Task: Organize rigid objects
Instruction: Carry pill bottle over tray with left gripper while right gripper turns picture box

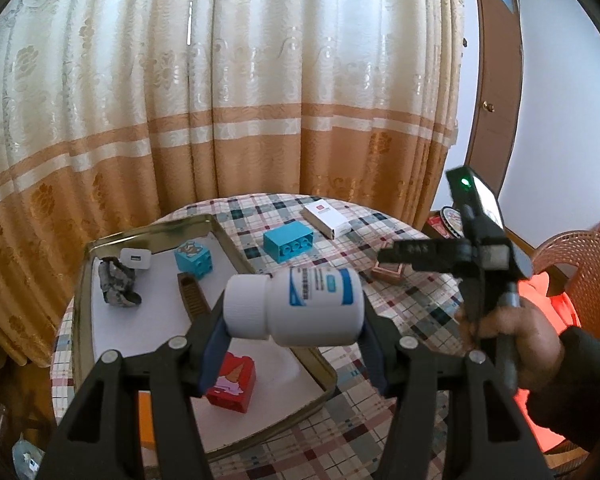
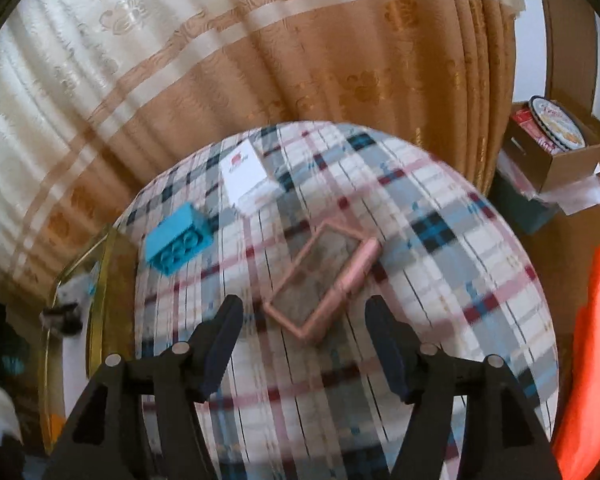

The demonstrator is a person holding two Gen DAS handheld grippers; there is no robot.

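Left hand-held gripper (image 1: 296,326) clenched end to end on white pill bottle (image 1: 296,306), held sideways above gold tray (image 1: 85,280) | right hand-held gripper (image 2: 302,340) released, above pink frame (image 2: 320,280) on counter (image 2: 460,280) | best lowered level into bare tray space clear of red block (image 1: 232,384), released only once resting.

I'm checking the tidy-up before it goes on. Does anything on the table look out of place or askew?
Three things lie outside the tray: a blue block tipped on its side, a white box and a pink frame, skewed, with a pink tube along one edge. The left gripper holds a white bottle sideways above the tray.
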